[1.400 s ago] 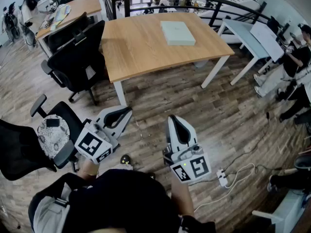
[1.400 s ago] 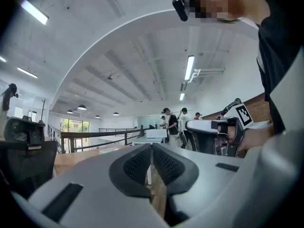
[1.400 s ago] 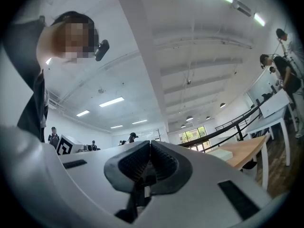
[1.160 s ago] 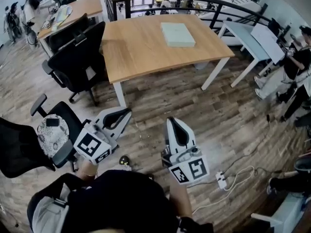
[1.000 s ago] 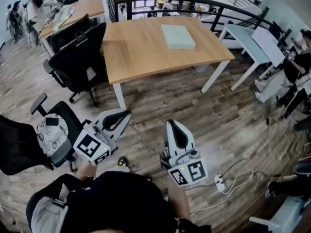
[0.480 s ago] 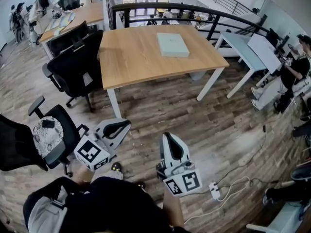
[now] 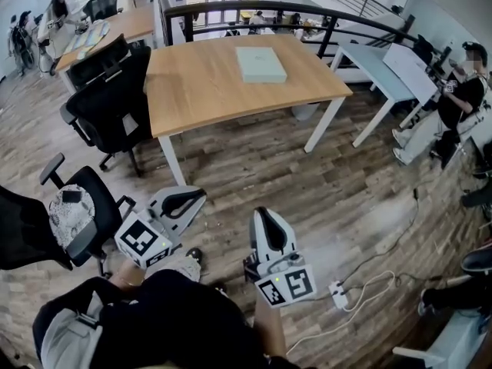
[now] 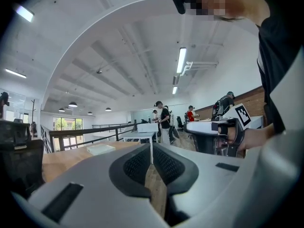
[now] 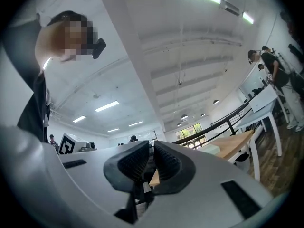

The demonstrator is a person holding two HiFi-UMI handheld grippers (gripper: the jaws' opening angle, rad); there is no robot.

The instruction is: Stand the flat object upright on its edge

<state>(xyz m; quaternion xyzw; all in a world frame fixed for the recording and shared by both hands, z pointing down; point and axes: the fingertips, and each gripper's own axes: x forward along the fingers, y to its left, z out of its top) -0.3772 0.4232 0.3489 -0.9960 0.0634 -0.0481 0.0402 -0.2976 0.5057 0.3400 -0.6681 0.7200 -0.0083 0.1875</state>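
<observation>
Head view: flat pale box [image 7: 260,64] lies flat on the wooden table [image 7: 200,79], far side, well apart from both grippers. Left gripper [image 7: 196,196] and right gripper [image 7: 261,215] held low over plank floor [image 7: 338,183].

Left gripper view: jaws pressed together, nothing between; box [image 8: 100,148] seen beyond on the table.

Right gripper view: jaws together, empty; box [image 9: 209,149] distant on the table.

The flat object [image 7: 260,64] lies too far off on the worktop [image 7: 192,91] for any print on it to be read, while a black chair [image 7: 19,237] and a person at the right [image 7: 461,91] are cut by the picture's edges.
</observation>
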